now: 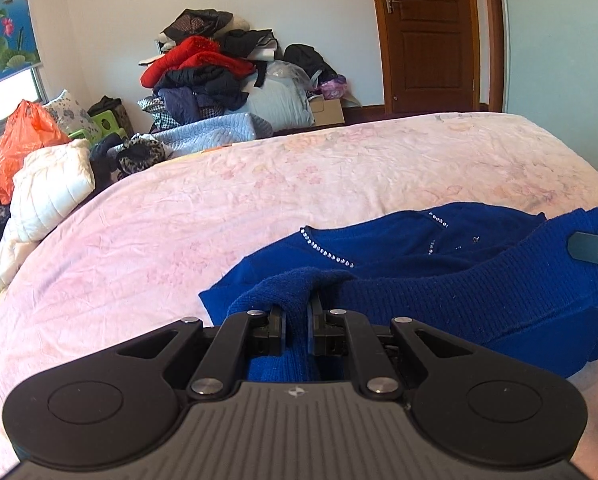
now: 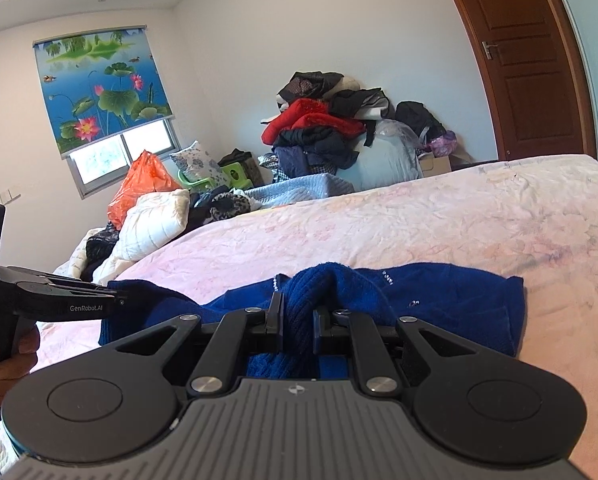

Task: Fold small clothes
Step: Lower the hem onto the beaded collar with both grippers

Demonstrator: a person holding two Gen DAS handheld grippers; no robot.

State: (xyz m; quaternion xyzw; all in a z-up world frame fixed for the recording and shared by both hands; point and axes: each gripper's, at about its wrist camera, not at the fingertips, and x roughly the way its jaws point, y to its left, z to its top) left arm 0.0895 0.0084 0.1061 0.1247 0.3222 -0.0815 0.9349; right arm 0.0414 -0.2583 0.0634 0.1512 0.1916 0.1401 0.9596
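A blue knit sweater (image 1: pixel 439 276) with small rhinestones lies on the pink bedspread (image 1: pixel 179 220), near its front edge. My left gripper (image 1: pixel 297 312) is shut on a ribbed edge of the sweater, with the cloth bunched between its fingers. My right gripper (image 2: pixel 299 316) is shut on another bunch of the same sweater (image 2: pixel 439 304). The left gripper also shows at the left of the right wrist view (image 2: pixel 111 300), clamped on the sweater's left end. The right gripper's tip shows at the right edge of the left wrist view (image 1: pixel 595 248).
A tall pile of clothes (image 1: pixel 219 68) stands against the far wall. An orange bag (image 1: pixel 19 140) and a white quilted jacket (image 1: pixel 51 188) lie at the bed's left end. A wooden door (image 1: pixel 431 32) is at the back right. A window blind (image 2: pixel 99 88) hangs at the left.
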